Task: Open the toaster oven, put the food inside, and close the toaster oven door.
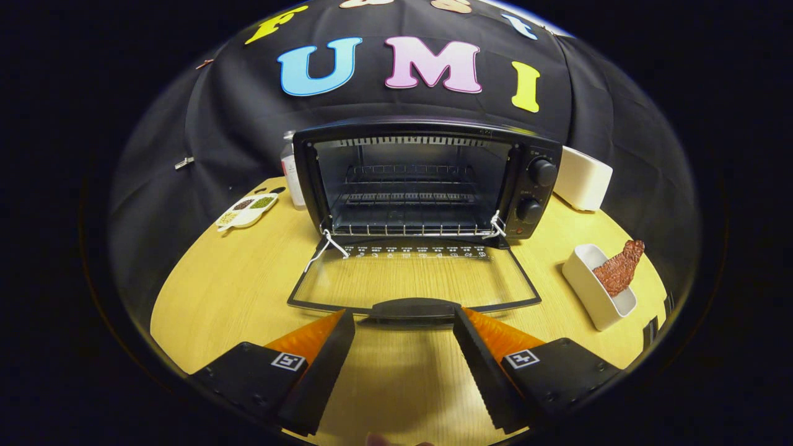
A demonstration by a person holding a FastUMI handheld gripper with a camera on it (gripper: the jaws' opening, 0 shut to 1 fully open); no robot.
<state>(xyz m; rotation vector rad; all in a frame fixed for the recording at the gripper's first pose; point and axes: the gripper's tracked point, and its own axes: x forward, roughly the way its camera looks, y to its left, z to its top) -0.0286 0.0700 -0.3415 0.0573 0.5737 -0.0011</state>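
Observation:
A black toaster oven (427, 179) stands at the back of the wooden table (217, 291), its glass door (412, 279) folded down flat toward me. A wire rack (409, 229) shows inside the empty cavity. The door's dark handle (412, 308) lies just ahead of my fingertips. My gripper (404, 317) is open, with nothing but bare table between the fingers. The food, a brown piece of meat (619, 267), leans in a white rectangular dish (591, 291) to the right of the door, beyond my right finger.
A white box-shaped appliance (582, 179) sits right of the oven. Left of the oven are a small bottle (291, 173) and a white divided dish (246, 210) of seasonings. White strings (322, 248) hang at the door hinges.

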